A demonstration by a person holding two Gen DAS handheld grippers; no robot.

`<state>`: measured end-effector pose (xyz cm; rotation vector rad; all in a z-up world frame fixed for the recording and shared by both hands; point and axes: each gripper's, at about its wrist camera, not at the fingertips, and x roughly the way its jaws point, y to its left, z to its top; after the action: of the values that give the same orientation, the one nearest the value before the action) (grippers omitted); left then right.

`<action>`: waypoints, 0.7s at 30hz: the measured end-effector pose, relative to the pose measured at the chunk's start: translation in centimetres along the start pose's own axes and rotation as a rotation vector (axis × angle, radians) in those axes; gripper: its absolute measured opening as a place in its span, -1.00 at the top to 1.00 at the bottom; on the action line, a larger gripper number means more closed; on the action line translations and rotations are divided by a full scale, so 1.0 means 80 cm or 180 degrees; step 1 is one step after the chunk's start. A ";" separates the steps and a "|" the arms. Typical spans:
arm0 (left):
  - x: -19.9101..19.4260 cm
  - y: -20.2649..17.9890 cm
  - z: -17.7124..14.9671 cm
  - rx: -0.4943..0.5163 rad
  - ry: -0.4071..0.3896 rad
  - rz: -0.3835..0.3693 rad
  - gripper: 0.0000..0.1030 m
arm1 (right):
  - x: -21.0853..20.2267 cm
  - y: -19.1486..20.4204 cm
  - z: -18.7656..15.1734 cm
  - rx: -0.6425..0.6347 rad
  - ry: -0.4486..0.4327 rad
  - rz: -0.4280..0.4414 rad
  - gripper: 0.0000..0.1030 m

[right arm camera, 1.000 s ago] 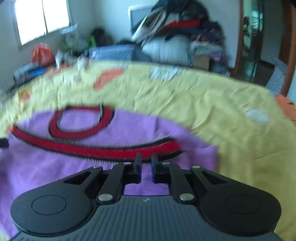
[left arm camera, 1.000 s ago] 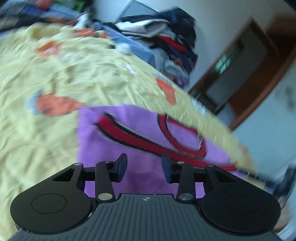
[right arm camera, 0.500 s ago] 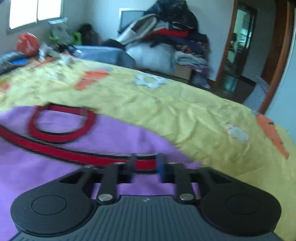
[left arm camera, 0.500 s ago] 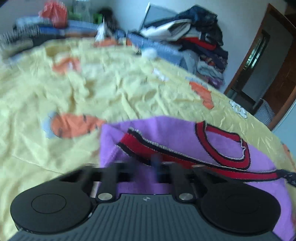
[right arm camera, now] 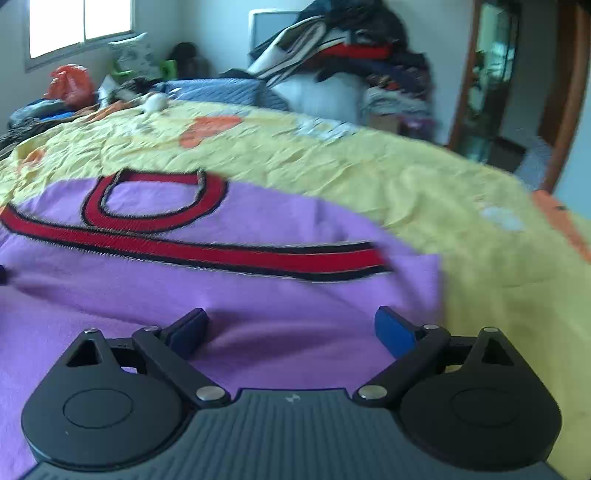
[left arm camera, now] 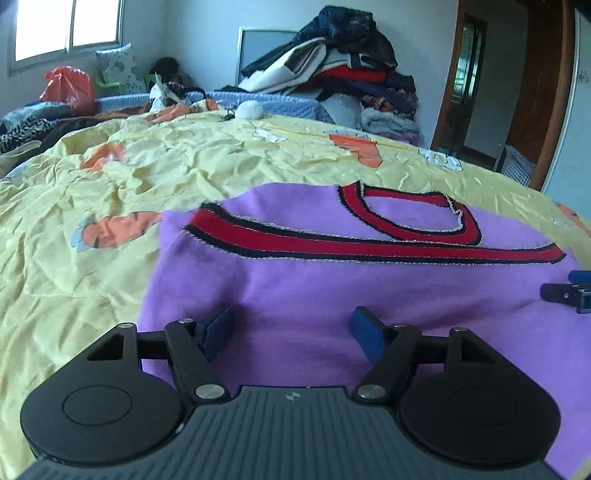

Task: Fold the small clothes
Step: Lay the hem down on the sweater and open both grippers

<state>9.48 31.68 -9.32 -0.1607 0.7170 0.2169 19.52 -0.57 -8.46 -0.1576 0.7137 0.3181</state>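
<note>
1. Both grippers have spread wide since a second ago, when the right one was nearly closed.
2. Purple top with red trim lies flat on the yellow bedspread.
3. Left gripper and right gripper hover over it, holding nothing.
4. Clothes pile sits beyond the bed.

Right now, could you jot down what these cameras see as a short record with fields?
Place: bed with a wrinkled yellow cover
Garment: purple top with red and black trim, lying flat on the cover
Left tongs: open, above the top's near edge, holding nothing
Right tongs: open, above the same top, holding nothing
Background: heap of clothes, window, wooden doorway
</note>
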 end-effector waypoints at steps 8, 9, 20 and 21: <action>-0.051 -0.010 -0.049 0.0171 0.0052 -0.0161 -0.44 | -0.042 0.042 -0.063 -0.0198 0.0101 0.0257 -0.81; -0.054 -0.014 -0.058 0.0314 -0.0009 -0.0116 -0.44 | -0.052 0.044 -0.075 -0.0305 0.0012 0.0237 -0.82; -0.100 -0.015 -0.111 0.0453 0.0077 -0.0159 -0.54 | -0.105 0.019 -0.125 -0.0123 0.0171 0.0242 -0.93; -0.105 -0.012 -0.114 0.0468 0.0079 -0.0145 -0.54 | -0.112 0.015 -0.132 -0.0118 0.0172 0.0244 -0.93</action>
<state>-2.19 27.54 -10.45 -0.0397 0.7505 0.1183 6.23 -4.13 -10.44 -0.1747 0.7689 0.4016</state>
